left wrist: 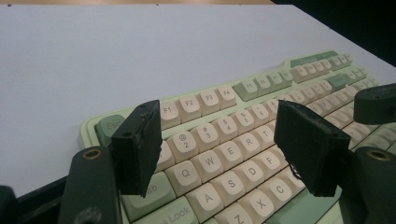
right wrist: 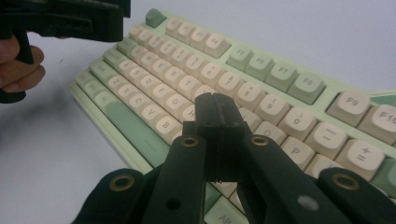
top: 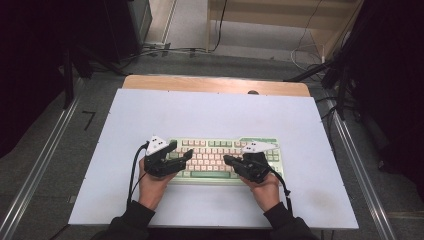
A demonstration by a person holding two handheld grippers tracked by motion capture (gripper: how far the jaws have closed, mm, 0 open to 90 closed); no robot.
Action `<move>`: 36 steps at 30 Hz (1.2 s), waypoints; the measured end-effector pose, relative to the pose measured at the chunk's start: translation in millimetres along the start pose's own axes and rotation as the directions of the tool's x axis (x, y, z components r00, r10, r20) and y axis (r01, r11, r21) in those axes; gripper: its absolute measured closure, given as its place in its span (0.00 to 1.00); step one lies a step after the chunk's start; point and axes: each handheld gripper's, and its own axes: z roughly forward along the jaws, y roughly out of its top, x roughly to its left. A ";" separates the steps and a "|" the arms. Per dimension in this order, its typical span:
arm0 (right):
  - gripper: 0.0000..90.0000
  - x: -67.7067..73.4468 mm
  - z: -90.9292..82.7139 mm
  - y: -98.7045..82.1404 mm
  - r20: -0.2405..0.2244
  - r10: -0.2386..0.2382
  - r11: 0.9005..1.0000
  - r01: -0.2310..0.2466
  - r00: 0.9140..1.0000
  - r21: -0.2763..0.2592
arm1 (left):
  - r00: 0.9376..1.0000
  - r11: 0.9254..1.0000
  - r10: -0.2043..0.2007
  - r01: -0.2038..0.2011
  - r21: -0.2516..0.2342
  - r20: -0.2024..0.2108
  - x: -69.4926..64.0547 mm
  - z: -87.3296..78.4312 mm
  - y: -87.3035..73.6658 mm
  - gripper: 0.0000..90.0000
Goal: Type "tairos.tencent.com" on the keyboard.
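At the near middle of the white table top (top: pixel 210 107), a cream-and-green keyboard (top: pixel 220 145) is lying flat and square to the person, well apart from the bare wooden edge at the far side. Left gripper (top: pixel 189 154): sitting over the keyboard's left end in the left hand (top: pixel 152 187), jaws standing apart with nothing between them; in the left gripper view the gripper (left wrist: pixel 219 144) is framing the number and letter rows, the pads hanging above the keys rather than pressing any. Right gripper (top: pixel 226 159): sitting over the middle-right keys in the right hand (top: pixel 265 187), jaws clenched pad to pad and holding nothing; in the right gripper view the closed tip (right wrist: pixel 217 105) is pointing down at the letter rows near the middle of the board, though whether it is touching a cap cannot be told. Step in hand, by judgement: the right gripper is being used as a single blunt point for pressing a key, while the left is waiting released at its own end. Next move, by judgement: it is calling for a short straight descent onto one cap, kept centred, since the closed tip is about as broad as a key and neighbouring caps are sitting close beside it.
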 end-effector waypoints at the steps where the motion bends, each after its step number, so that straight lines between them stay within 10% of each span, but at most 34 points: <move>1: 0.97 1.4 1.3 -0.5 -0.001 -0.003 1.000 0.003 1.000 0.005 | 1.000 1.000 0.002 -0.002 0.002 -0.001 0.2 0.2 -0.1 0.36; 20: 0.96 7.3 22.0 -8.4 0.023 -0.045 0.995 0.043 0.999 0.093 | 1.000 1.000 0.001 -0.001 -0.004 -0.002 0.1 -0.9 0.3 0.36; 29: 0.42 -8.8 -9.8 2.0 0.033 0.037 0.996 -0.034 0.999 -0.078 | 1.000 1.000 -0.002 0.002 -0.013 -0.011 1.5 -2.0 0.7 0.36; 36: 0.32 -25.4 -24.4 1.8 0.084 0.089 0.991 -0.080 0.992 -0.108 | 1.000 1.000 -0.007 0.007 -0.019 -0.014 2.8 -3.7 0.7 0.36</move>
